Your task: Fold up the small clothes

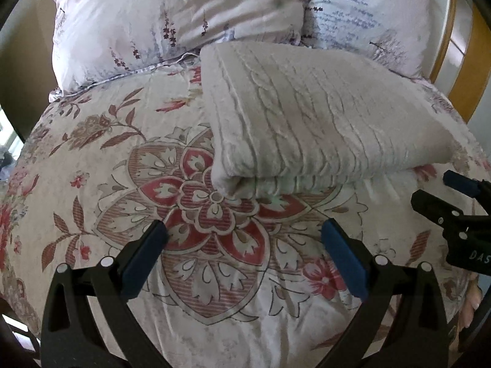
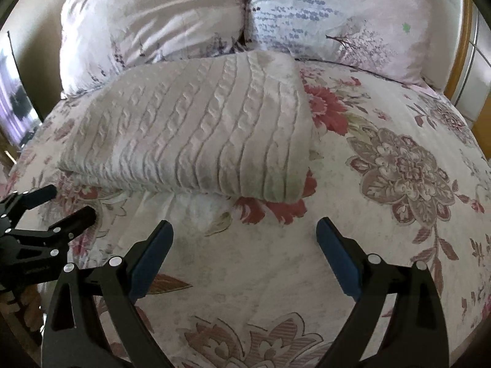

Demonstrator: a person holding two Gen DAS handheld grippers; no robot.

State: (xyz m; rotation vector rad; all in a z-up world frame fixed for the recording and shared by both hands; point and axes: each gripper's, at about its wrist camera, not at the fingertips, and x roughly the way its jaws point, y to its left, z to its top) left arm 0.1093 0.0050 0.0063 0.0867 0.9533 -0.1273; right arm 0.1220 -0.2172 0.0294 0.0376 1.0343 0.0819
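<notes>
Sweater [image 1: 310, 116] lies folded on bedspread [image 1: 92, 184]. Left gripper [image 1: 245, 239] and right gripper [image 2: 245, 236] both apart, empty. Risk: snagging the near edge would undo the fold

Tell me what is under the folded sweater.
The sweater lies on the flowered bedspread, in front of two pillows. The bedspread beneath it, and its own tucked-in layers, are covered from view.

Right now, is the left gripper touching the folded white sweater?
Apart. In the left wrist view the left gripper stands open, and a strip of flowered bedspread shows between its jaws and the near edge of the folded sweater.
</notes>
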